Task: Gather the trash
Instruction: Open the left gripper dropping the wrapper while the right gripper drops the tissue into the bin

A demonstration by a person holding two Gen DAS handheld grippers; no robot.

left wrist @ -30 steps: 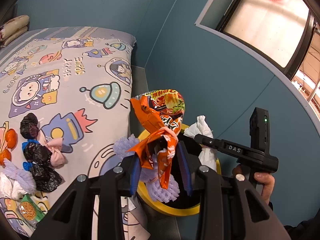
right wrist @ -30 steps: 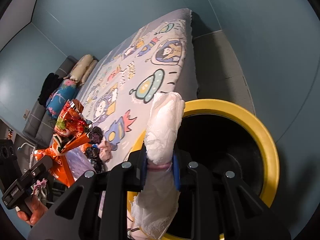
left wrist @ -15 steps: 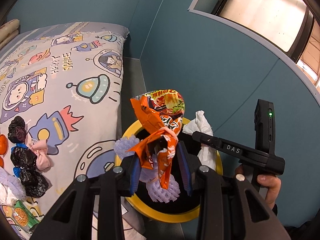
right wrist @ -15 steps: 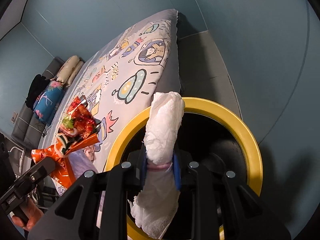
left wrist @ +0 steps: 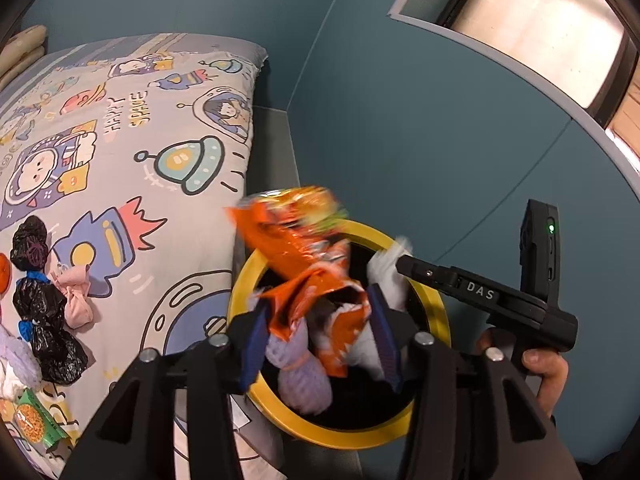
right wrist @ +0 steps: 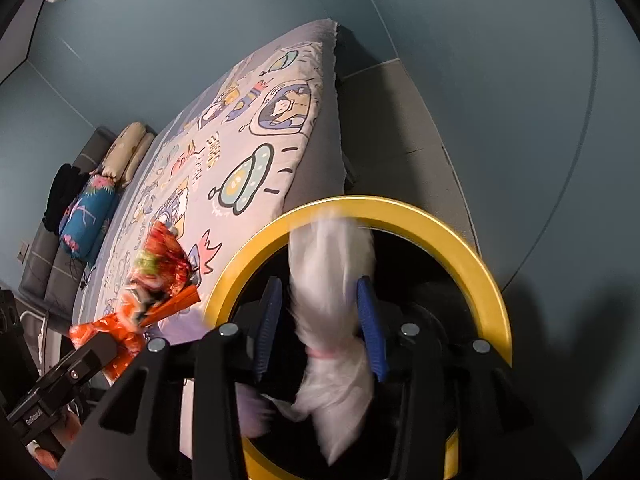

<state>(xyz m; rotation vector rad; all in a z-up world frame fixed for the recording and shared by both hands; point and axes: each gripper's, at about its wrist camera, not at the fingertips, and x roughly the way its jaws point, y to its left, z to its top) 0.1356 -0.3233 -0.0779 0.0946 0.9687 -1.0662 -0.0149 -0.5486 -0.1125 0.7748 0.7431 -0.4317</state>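
Trash is dropping into the yellow-rimmed bin [left wrist: 436,320] as both grippers' jaws have just been opening, the left gripper [left wrist: 320,336] loosing an orange wrapper [left wrist: 304,264] and the right gripper [right wrist: 320,328] a white wad [right wrist: 332,280], while black bags [left wrist: 44,312] and other scraps remain on the bed [left wrist: 120,128].

Both tools, left [left wrist: 320,332] and right [right wrist: 320,328], point downward, jaws just opening.

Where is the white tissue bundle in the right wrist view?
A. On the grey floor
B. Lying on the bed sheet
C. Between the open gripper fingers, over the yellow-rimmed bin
C: the white tissue bundle sits between the parted right gripper fingers above the yellow-rimmed bin.
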